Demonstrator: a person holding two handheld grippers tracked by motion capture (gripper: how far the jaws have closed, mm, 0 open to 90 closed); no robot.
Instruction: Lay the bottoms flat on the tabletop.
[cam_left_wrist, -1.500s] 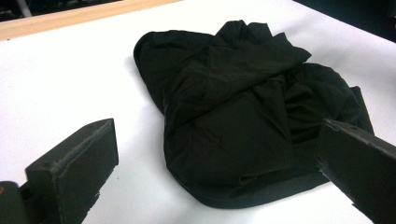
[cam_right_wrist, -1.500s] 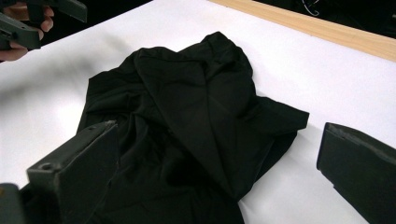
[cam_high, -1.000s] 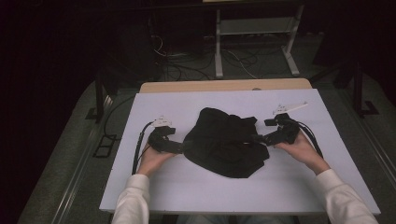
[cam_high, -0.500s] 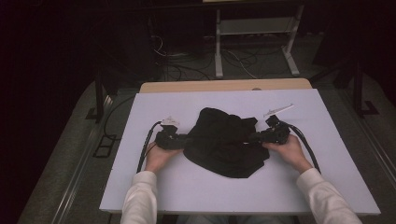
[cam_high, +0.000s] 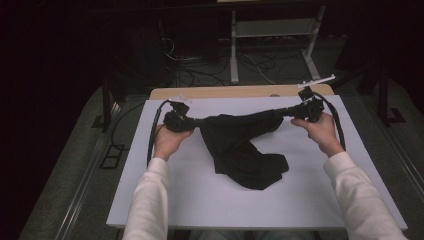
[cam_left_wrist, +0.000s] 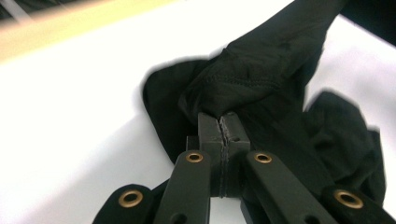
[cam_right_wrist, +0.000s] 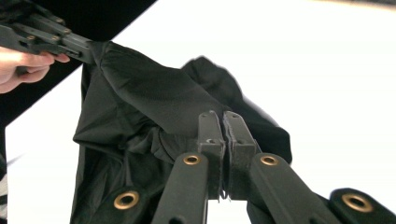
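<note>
The black garment (cam_high: 240, 145), a heap between the hands a second ago, now stretches taut above the white table (cam_high: 200, 200), so the spreading looks under way. The left gripper (cam_high: 192, 122) and right gripper (cam_high: 290, 112) each pinch an edge. The gripper views show both jaw pairs clamped tight on hemmed fabric, which the high view cannot resolve.

No text, label, brand, number or sign can be read anywhere in these views. The black garment (cam_high: 240, 145) bears no print or tag that shows, and the white table (cam_high: 310, 200) is plain. The jaws of the left gripper (cam_left_wrist: 219, 126) and the right gripper (cam_right_wrist: 221, 122) carry only brass rivets, no markings.
</note>
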